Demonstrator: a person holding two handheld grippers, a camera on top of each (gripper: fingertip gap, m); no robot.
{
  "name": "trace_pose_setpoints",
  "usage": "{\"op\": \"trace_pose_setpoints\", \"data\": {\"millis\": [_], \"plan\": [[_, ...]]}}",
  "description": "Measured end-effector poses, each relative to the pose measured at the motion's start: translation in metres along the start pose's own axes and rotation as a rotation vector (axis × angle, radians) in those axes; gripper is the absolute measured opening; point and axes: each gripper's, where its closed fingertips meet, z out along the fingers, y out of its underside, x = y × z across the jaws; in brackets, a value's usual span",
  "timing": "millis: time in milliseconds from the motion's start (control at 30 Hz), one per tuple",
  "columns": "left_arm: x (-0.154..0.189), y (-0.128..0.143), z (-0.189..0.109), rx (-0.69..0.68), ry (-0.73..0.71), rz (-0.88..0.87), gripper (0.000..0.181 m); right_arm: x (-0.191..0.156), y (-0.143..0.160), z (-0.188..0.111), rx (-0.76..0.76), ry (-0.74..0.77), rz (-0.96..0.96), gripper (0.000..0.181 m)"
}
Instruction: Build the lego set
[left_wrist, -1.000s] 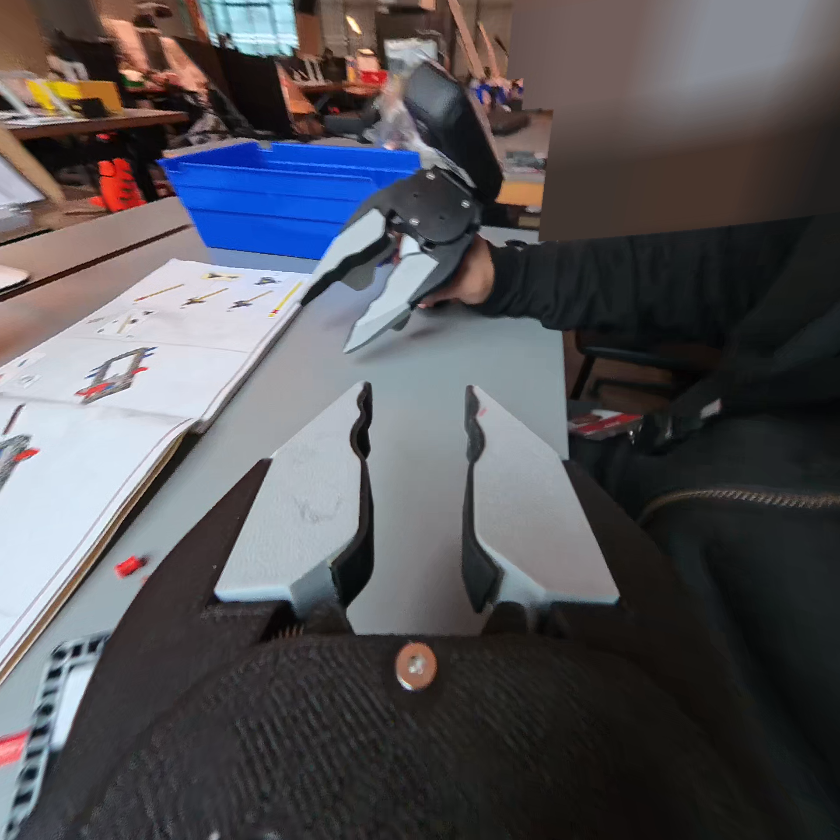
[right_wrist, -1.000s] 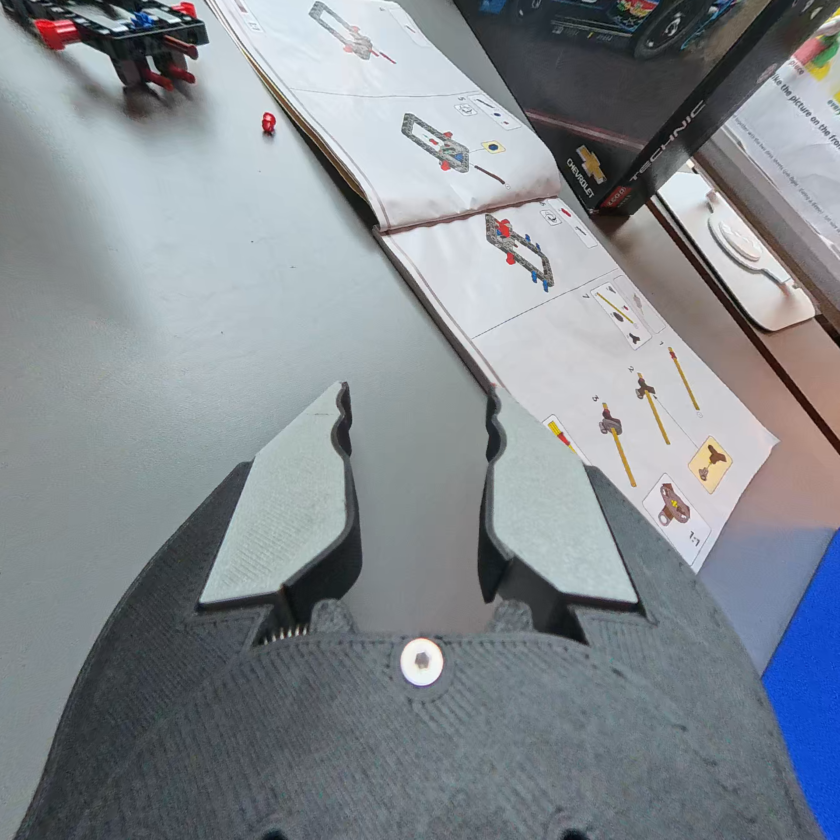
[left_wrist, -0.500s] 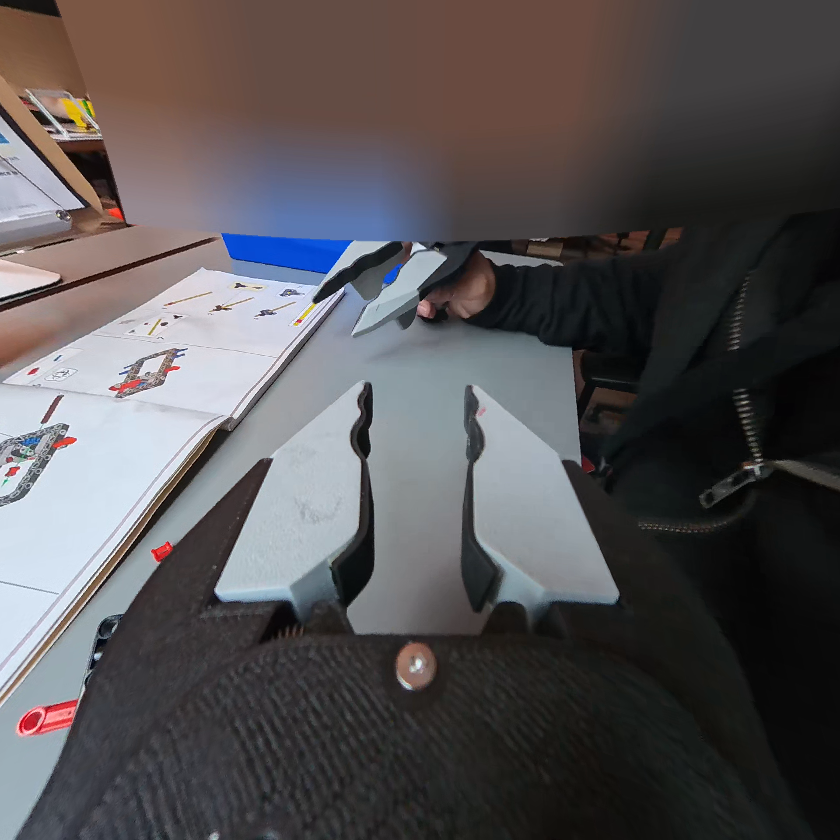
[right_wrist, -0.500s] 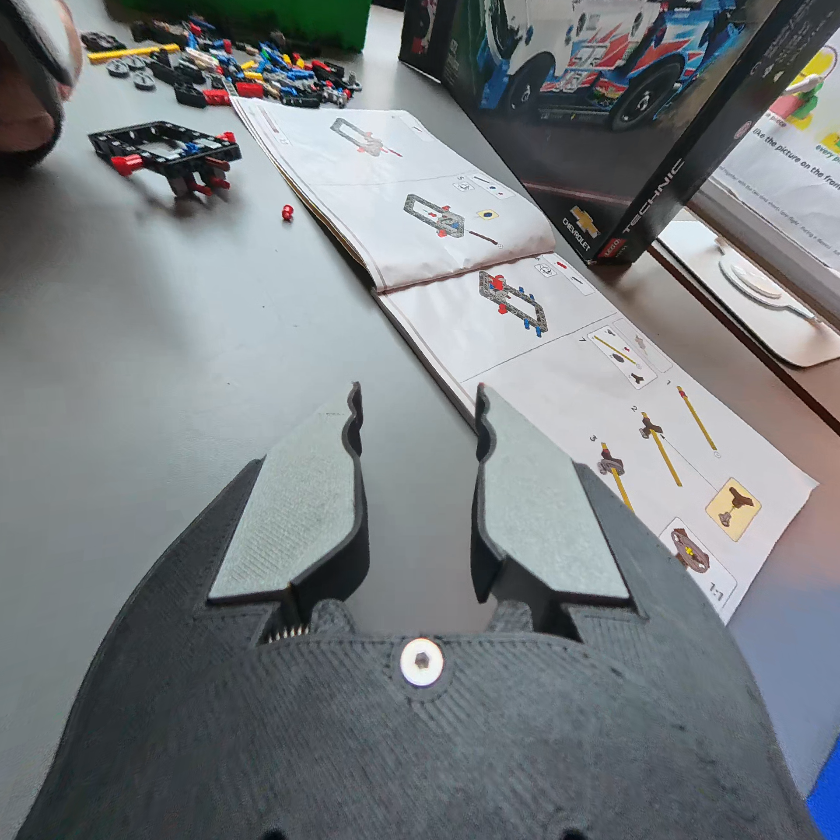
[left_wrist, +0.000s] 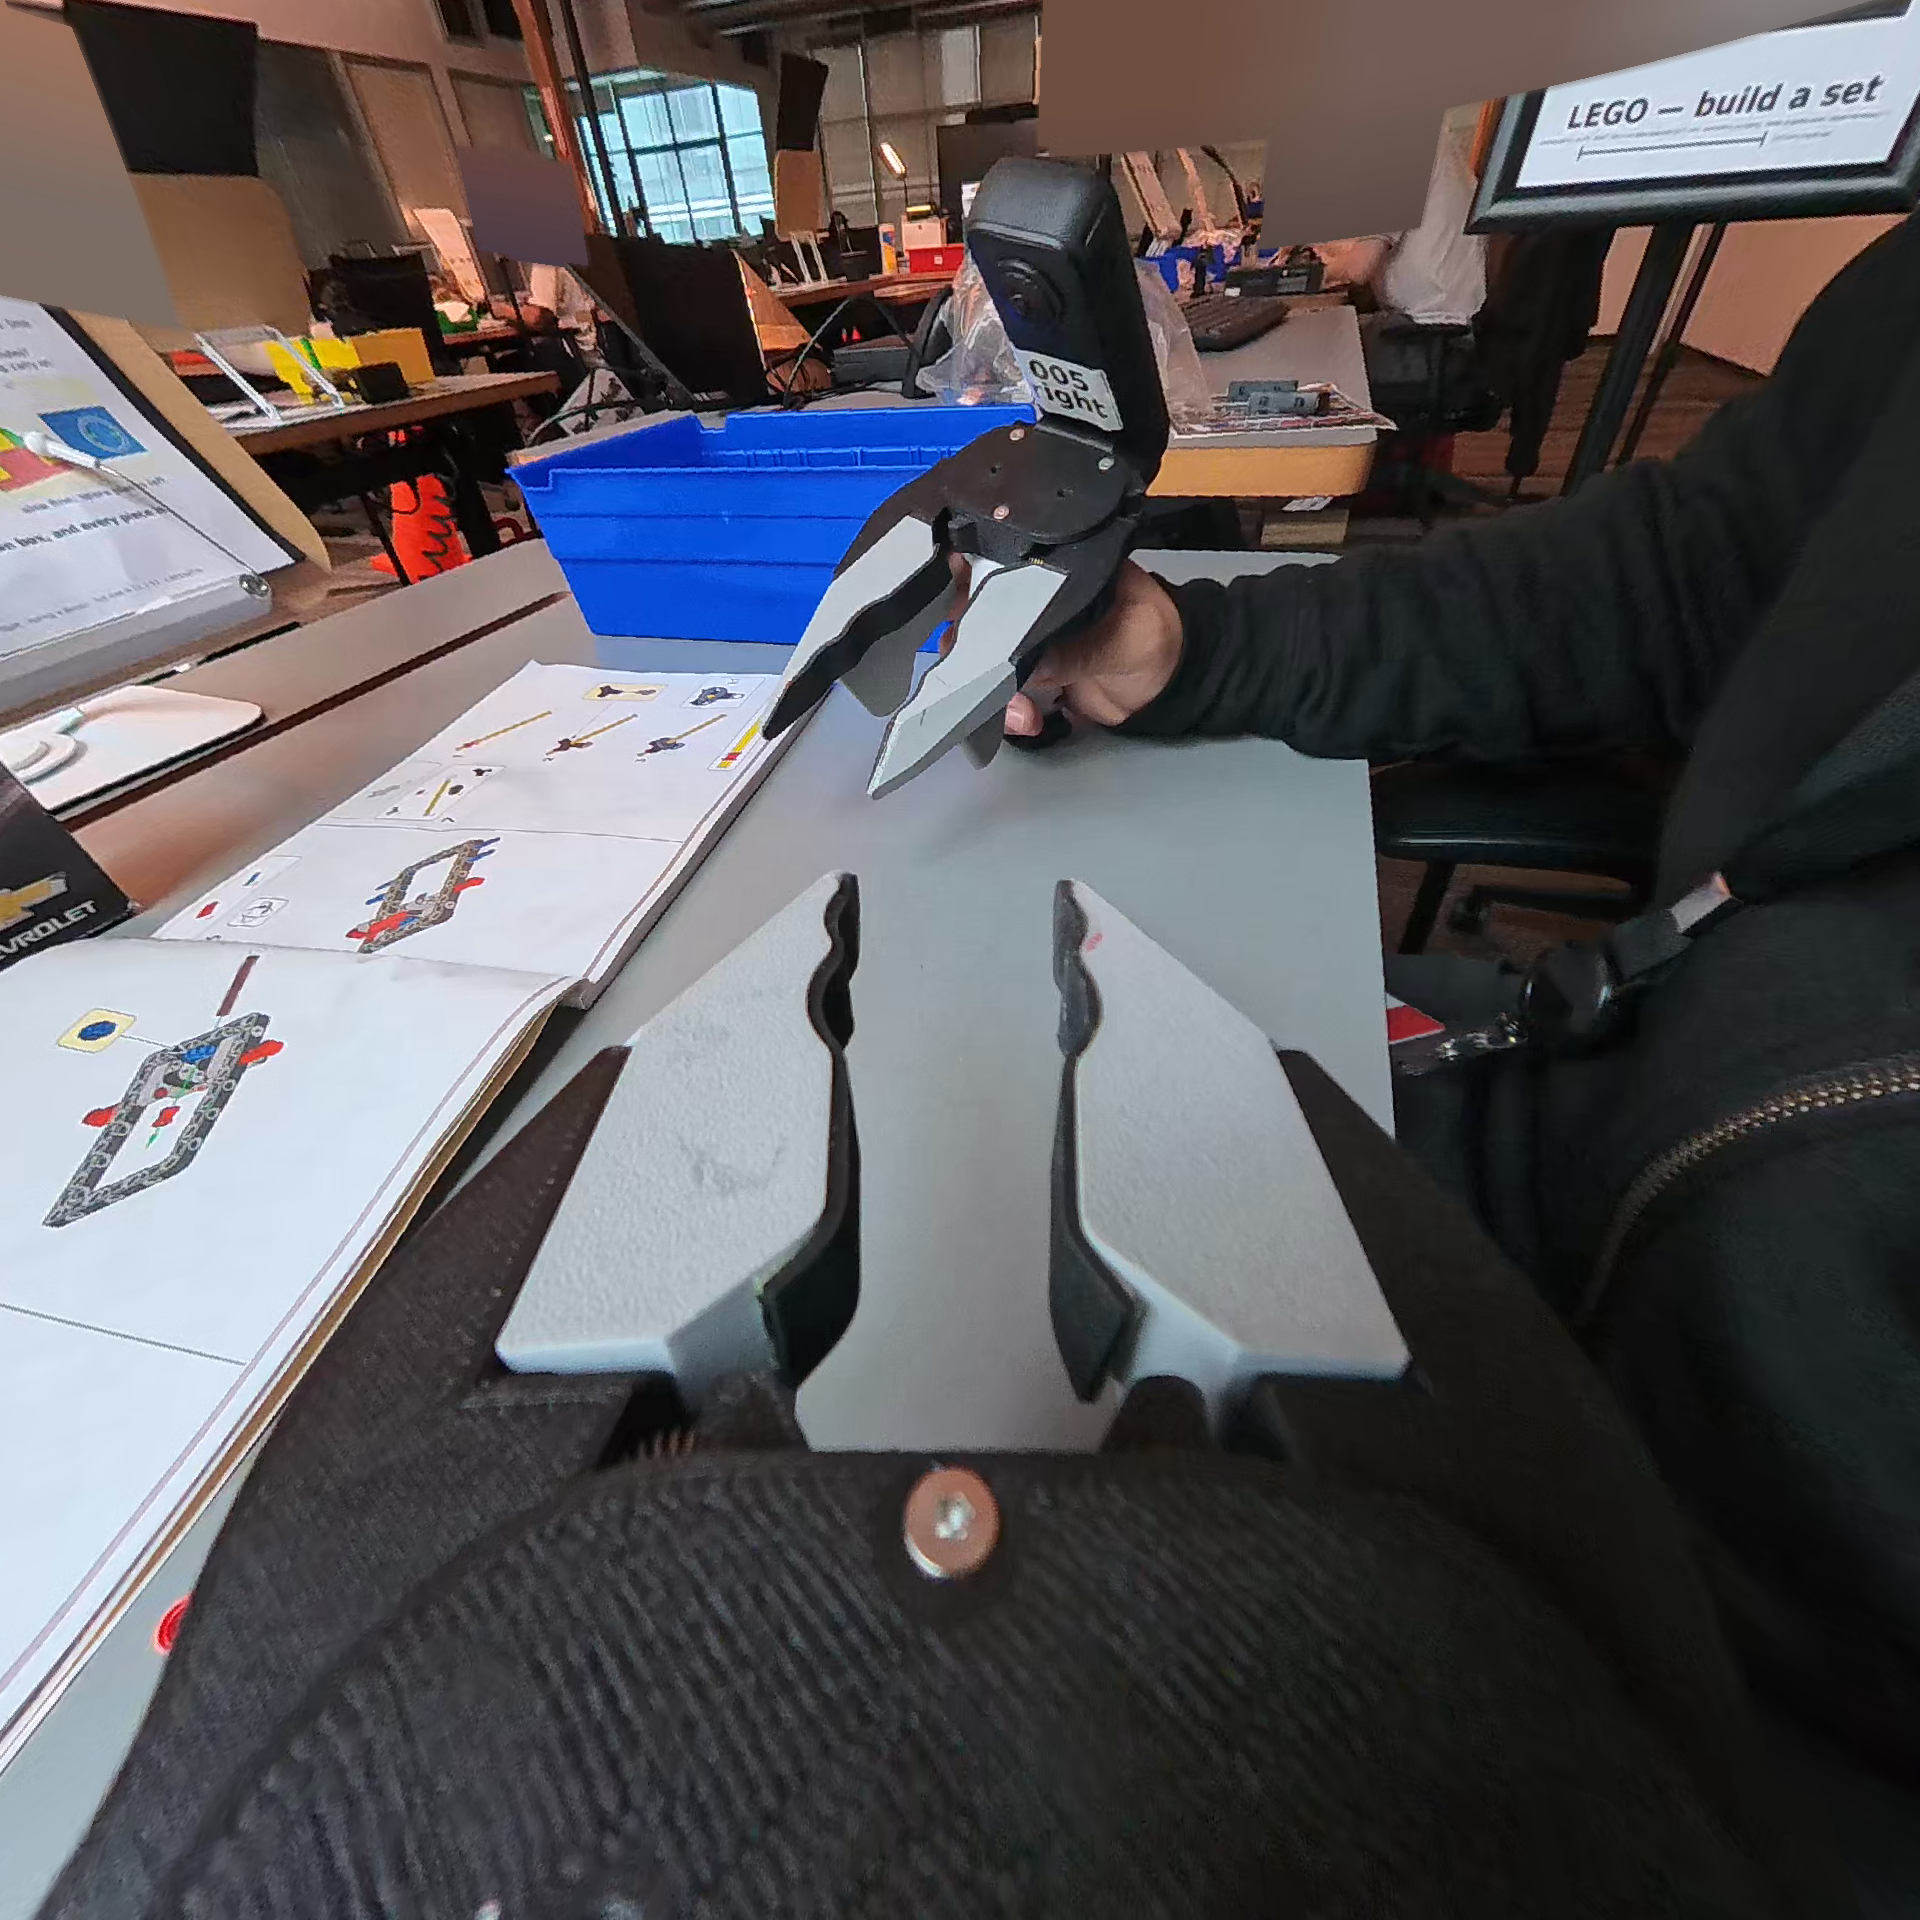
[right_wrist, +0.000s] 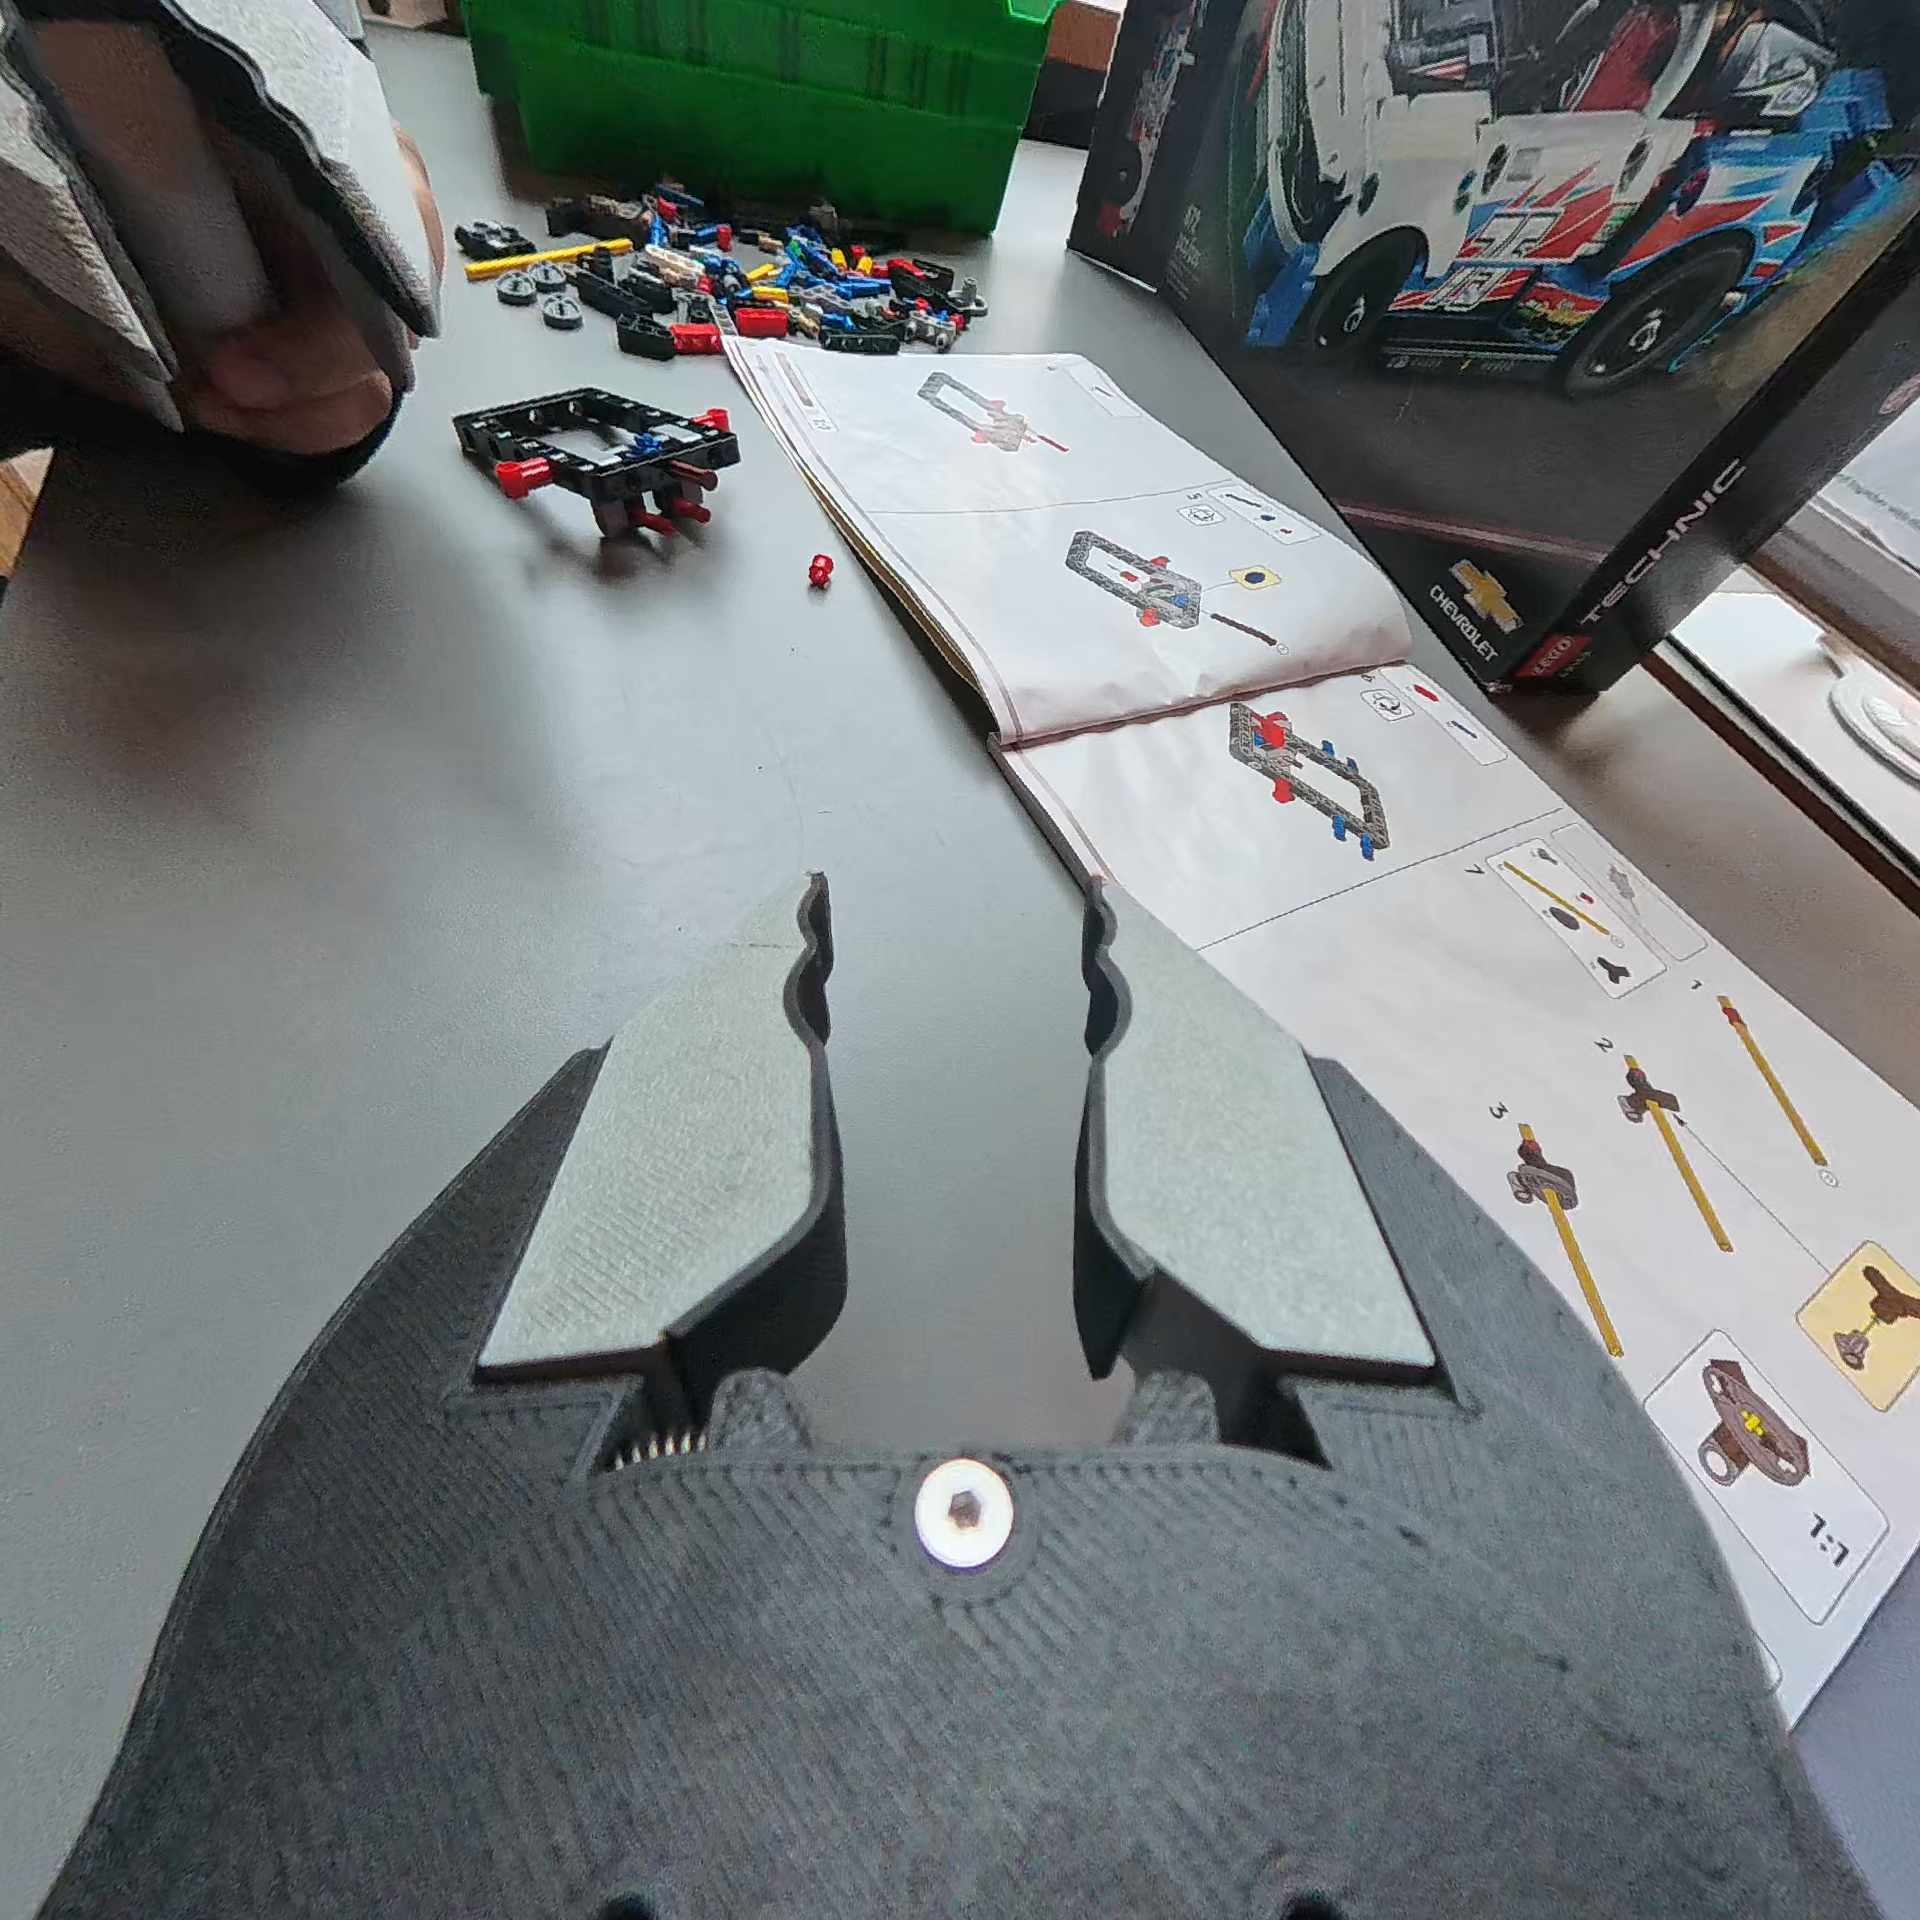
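A partly built black frame with red and blue pins (right_wrist: 597, 452) lies on the grey table (right_wrist: 312, 831), far ahead of my right gripper (right_wrist: 956, 899). A pile of loose lego pieces (right_wrist: 727, 286) lies behind the frame, and one small red pin (right_wrist: 820, 569) lies beside the open instruction booklet (right_wrist: 1195, 644). My right gripper is open and empty above the bare table; it also shows in the left wrist view (left_wrist: 831, 753). My left gripper (left_wrist: 956, 899) is open and empty, next to the booklet (left_wrist: 312, 1039); it also shows in the right wrist view (right_wrist: 301, 301) at top left, with the hand that holds it.
A green bin (right_wrist: 769, 114) stands behind the pile. The set's box (right_wrist: 1507, 312) stands at the far right. A blue bin (left_wrist: 748, 520) sits at the table's far end. A sign stand (left_wrist: 114, 488) is at the left. A person's dark sleeve (left_wrist: 1507, 623) and jacket fill the right. From the left gripper's tips to the small red pin (right_wrist: 820, 569) is close to 15 cm.
My right gripper has tilted up and pulled back, so the frame, the pile and the box came into view. My left gripper has swung, so the right gripper shows whole. Both stayed open.
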Motion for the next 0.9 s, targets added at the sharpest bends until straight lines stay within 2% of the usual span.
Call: {"op": "trace_pose_setpoints", "data": {"millis": [200, 533, 900], "plan": [[0.009, 0.001, -0.012, -0.002, 0.018, 0.030, 0.034, 0.006, 0.000, 0.000, 0.001, 0.021, 0.033, 0.047], [-0.005, 0.009, -0.070, -0.009, -0.055, 0.108, 0.033, 0.026, 0.010, 0.007, -0.067, 0.117, 0.041, 0.054], [-0.028, 0.012, -0.085, -0.007, -0.115, 0.013, 0.031, 0.025, 0.012, 0.009, -0.090, 0.125, 0.012, 0.053]]}}
